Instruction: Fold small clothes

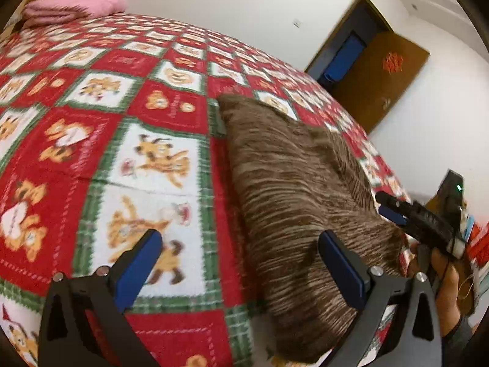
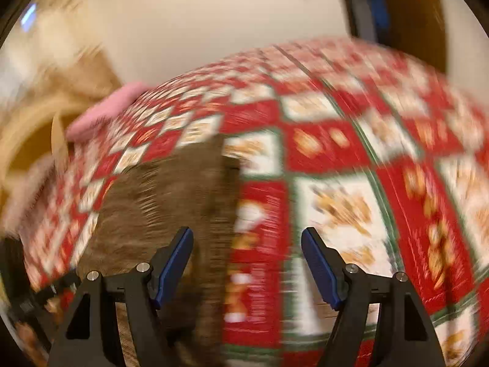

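A brown streaked knit garment point(image 1: 290, 183) lies flat on the bed, folded into a long narrow shape. My left gripper point(image 1: 241, 240) hovers over its near end with jaws wide open and nothing between them; its right finger point(image 1: 339, 260) is above the cloth. My right gripper point(image 1: 385, 205) comes in from the right edge of the garment, held by a person's hand point(image 1: 440, 266). The right wrist view is blurred: the right gripper point(image 2: 247, 232) stands open and empty, and the garment point(image 2: 159, 198) lies under its left finger.
A red, white and green patchwork blanket point(image 1: 122, 128) with cartoon animals covers the bed. A folded pink cloth point(image 1: 73, 6) lies at the far corner. A brown door point(image 1: 382, 76) stands open in the white wall beyond the bed.
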A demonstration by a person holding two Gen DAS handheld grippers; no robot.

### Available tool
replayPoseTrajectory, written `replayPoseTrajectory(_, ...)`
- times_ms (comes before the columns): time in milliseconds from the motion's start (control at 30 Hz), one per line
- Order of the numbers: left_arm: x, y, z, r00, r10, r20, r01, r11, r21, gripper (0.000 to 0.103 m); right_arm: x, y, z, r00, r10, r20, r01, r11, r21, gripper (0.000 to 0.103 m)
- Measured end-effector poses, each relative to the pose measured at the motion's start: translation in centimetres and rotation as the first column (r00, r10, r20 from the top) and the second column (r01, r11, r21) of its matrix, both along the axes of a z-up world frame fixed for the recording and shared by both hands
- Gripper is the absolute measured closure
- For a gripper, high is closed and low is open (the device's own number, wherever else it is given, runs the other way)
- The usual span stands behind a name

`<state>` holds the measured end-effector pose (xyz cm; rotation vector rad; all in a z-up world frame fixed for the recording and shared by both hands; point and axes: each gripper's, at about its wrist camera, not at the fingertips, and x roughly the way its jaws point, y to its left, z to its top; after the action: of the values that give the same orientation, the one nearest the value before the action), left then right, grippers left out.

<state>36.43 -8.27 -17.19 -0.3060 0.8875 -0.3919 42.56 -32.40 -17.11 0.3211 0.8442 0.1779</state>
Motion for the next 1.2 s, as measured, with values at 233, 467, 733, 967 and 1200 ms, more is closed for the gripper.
replayPoseTrajectory(233,-0.1,-3.8,-0.4,0.999,-0.031,0.011,0.028,0.968,0.248,0.000,2.4,-0.3,-1.1,0.996,0.084,0.001,-0.084,0.993,0.079,0.029)
replayPoseTrajectory(467,-0.1,-3.8,-0.5,0.999,-0.031,0.022,0.024,0.965,0.260,0.000,6.0,2.1,-1.2,0.984,0.180,0.009,-0.180,0.979,0.098,0.030)
replayPoseTrajectory(733,-0.2,-3.7,-0.5,0.999,-0.034,0.022,0.027,0.969,0.246,0.000,7.4,2.5,-1.3,0.971,0.232,0.059,-0.239,0.948,0.210,0.046)
replayPoseTrajectory(967,-0.2,-3.6,-0.5,0.999,-0.035,0.023,0.028,0.970,0.240,0.000,7.2,-1.6,-3.0,0.994,0.096,0.048,-0.107,0.896,0.431,0.038)
replayPoseTrajectory(1200,-0.3,-2.6,-0.3,0.998,-0.041,0.043,0.035,0.989,0.143,0.003,7.4,2.5,-2.2,0.973,0.226,0.045,-0.230,0.936,0.266,0.016)
